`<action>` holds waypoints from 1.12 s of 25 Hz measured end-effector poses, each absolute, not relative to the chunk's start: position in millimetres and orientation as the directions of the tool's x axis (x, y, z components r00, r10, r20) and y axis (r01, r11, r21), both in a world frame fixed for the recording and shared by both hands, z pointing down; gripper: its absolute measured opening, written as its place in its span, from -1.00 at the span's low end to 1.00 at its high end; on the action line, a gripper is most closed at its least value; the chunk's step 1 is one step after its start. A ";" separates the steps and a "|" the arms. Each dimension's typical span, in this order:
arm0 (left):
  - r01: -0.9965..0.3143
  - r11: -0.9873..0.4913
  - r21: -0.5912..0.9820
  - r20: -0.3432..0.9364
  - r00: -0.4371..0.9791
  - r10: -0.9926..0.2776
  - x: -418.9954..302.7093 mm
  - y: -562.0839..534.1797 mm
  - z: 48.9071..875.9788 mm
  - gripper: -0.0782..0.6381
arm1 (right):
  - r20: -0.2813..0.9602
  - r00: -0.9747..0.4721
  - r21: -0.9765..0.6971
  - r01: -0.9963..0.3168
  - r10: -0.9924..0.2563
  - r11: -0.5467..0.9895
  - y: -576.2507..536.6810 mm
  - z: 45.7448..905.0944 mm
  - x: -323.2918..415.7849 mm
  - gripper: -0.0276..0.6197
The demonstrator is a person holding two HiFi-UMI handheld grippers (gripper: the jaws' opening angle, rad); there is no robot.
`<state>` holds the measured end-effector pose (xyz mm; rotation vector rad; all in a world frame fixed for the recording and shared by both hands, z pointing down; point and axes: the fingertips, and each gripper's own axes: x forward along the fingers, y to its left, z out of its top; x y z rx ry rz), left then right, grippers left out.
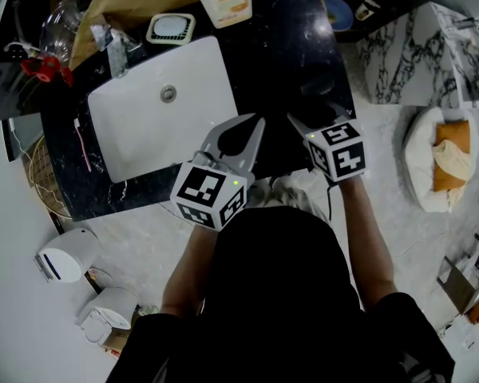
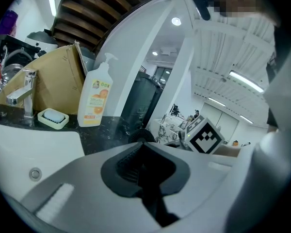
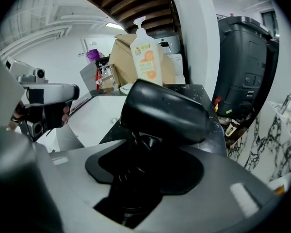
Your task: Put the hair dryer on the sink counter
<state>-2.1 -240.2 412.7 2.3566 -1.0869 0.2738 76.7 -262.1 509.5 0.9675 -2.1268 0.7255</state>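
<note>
Black hair dryer (image 3: 165,111) gripped by handle in right gripper (image 3: 144,147), jaws clamped on it. Dryer body over dark tabletop (image 1: 295,30), at 3 o'clock of white sink (image 1: 144,134); contact with tabletop unclear. Handle grip likely leaves body free for lay-down. Left gripper (image 2: 143,149) jaws together, empty, at sink's 4 o'clock rim, apart from dryer. Soap bottle (image 2: 94,98) at sink's 1 o'clock, well apart.

A soap bottle (image 2: 95,97) is standing beside a soap dish (image 2: 53,118), a box (image 2: 48,81) leaning behind; possibly a toothbrush (image 1: 83,144) is lying nearby.
</note>
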 end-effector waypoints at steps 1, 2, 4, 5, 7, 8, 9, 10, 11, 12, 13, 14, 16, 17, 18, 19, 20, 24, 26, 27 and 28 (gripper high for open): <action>-0.754 -0.538 0.377 0.389 0.656 -0.647 -2.9 -240.7 413.3 -0.78 | 0.766 -0.489 -0.201 -0.799 -0.417 0.567 -262.7 510.9 76.2 -0.23; -0.755 -0.537 0.377 0.391 0.655 -0.646 -3.8 -241.1 414.0 -0.78 | 0.769 -0.486 -0.201 -0.800 -0.415 0.565 -263.3 512.4 75.8 -0.23; -0.756 -0.534 0.378 0.394 0.653 -0.647 -5.3 -241.5 415.3 -0.78 | 0.774 -0.481 -0.201 -0.802 -0.411 0.562 -264.1 515.6 75.3 -0.23; -0.757 -0.533 0.379 0.395 0.653 -0.647 -5.8 -241.7 415.9 -0.78 | 0.777 -0.479 -0.200 -0.803 -0.409 0.561 -264.4 516.8 75.1 -0.23; -0.758 -0.530 0.380 0.396 0.651 -0.647 -7.1 -242.0 417.1 -0.78 | 0.781 -0.472 -0.193 -0.805 -0.409 0.561 -265.1 518.4 74.3 -0.23; -0.759 -0.529 0.380 0.396 0.650 -0.648 -8.0 -242.1 417.8 -0.78 | 0.782 -0.470 -0.189 -0.805 -0.410 0.562 -265.4 518.8 73.6 -0.23; -0.760 -0.527 0.380 0.397 0.649 -0.649 -9.0 -242.2 418.3 -0.78 | 0.783 -0.468 -0.186 -0.805 -0.410 0.564 -265.6 519.1 72.9 -0.23; -0.761 -0.525 0.380 0.397 0.647 -0.651 -10.0 -242.1 418.7 -0.78 | 0.784 -0.468 -0.185 -0.804 -0.409 0.565 -265.7 519.2 72.2 -0.23; -0.763 -0.523 0.381 0.397 0.646 -0.652 -10.6 -242.1 418.9 -0.78 | 0.784 -0.467 -0.183 -0.804 -0.409 0.566 -265.6 519.2 72.0 -0.23; -0.763 -0.521 0.382 0.397 0.645 -0.653 -10.8 -242.0 418.8 -0.78 | 0.785 -0.465 -0.181 -0.804 -0.409 0.567 -265.5 519.2 72.0 -0.23; -0.764 -0.520 0.383 0.397 0.644 -0.654 -11.0 -241.9 418.7 -0.78 | 0.786 -0.463 -0.177 -0.804 -0.410 0.568 -265.5 519.0 71.9 -0.23; -0.764 -0.519 0.383 0.397 0.644 -0.655 -11.3 -241.7 418.6 -0.78 | 0.786 -0.461 -0.173 -0.803 -0.411 0.570 -265.7 519.0 71.4 -0.23; -0.765 -0.518 0.383 0.397 0.642 -0.656 -12.0 -241.3 419.2 -0.78 | 0.789 -0.456 -0.163 -0.802 -0.412 0.575 -265.7 519.6 69.9 -0.23; -0.766 -0.517 0.383 0.398 0.641 -0.656 -12.2 -241.1 419.7 -0.78 | 0.791 -0.453 -0.160 -0.801 -0.410 0.577 -265.4 520.2 69.4 -0.23; -0.767 -0.515 0.383 0.399 0.640 -0.657 -12.3 -240.8 420.2 -0.78 | 0.793 -0.452 -0.159 -0.800 -0.408 0.578 -265.0 520.8 69.1 -0.23; -0.767 -0.514 0.383 0.399 0.640 -0.657 -12.2 -240.7 420.5 -0.78 | 0.795 -0.451 -0.158 -0.800 -0.406 0.579 -264.6 521.1 68.9 -0.23; -0.768 -0.513 0.384 0.399 0.639 -0.657 -12.1 -240.5 420.7 -0.78 | 0.795 -0.452 -0.158 -0.799 -0.405 0.580 -264.6 521.2 68.6 -0.23; -0.769 -0.511 0.384 0.401 0.638 -0.657 -11.1 -239.3 421.8 -0.78 | 0.798 -0.447 -0.150 -0.797 -0.405 0.585 -265.0 521.9 66.4 -0.23; -0.769 -0.511 0.384 0.402 0.638 -0.657 -9.9 -239.0 422.0 -0.78 | 0.800 -0.442 -0.140 -0.795 -0.406 0.590 -266.2 522.4 64.3 -0.22; -0.769 -0.511 0.384 0.401 0.638 -0.657 -9.2 -239.1 421.8 -0.78 | 0.802 -0.439 -0.135 -0.794 -0.406 0.593 -266.7 522.7 63.1 -0.22; -0.769 -0.511 0.385 0.400 0.638 -0.658 -8.6 -239.2 421.4 -0.78 | 0.804 -0.436 -0.130 -0.793 -0.404 0.596 -267.2 522.8 61.9 -0.22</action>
